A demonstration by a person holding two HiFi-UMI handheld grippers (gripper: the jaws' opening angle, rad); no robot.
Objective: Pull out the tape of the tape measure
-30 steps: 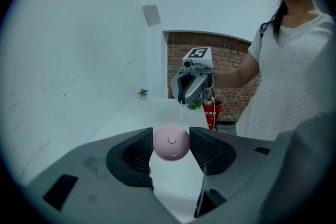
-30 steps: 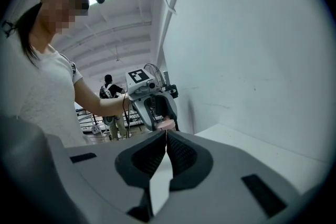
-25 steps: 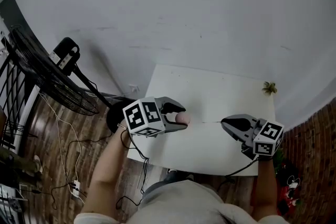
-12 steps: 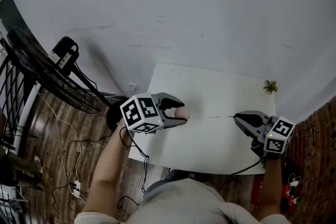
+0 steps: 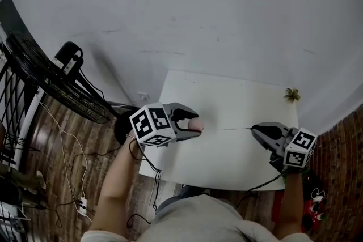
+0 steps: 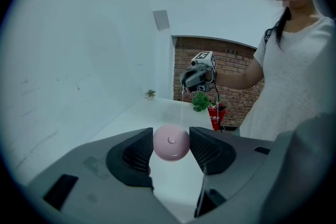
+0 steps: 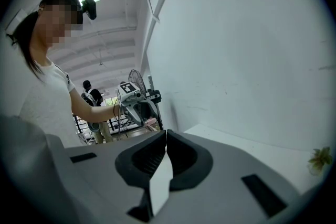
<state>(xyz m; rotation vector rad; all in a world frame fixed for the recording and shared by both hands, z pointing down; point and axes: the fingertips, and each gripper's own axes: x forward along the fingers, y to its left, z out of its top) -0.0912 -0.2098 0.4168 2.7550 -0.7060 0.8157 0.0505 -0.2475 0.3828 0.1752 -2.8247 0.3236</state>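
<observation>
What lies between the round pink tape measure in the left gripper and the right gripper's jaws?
A thin strip of pulled-out tape, stretched above the white table; the head view shows it.

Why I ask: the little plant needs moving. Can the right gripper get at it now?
Probably not yet. The bare table toward the plant at the far corner looks free, but the right gripper is shut on the tape drawn from the pink tape measure; it must let go first.
</observation>
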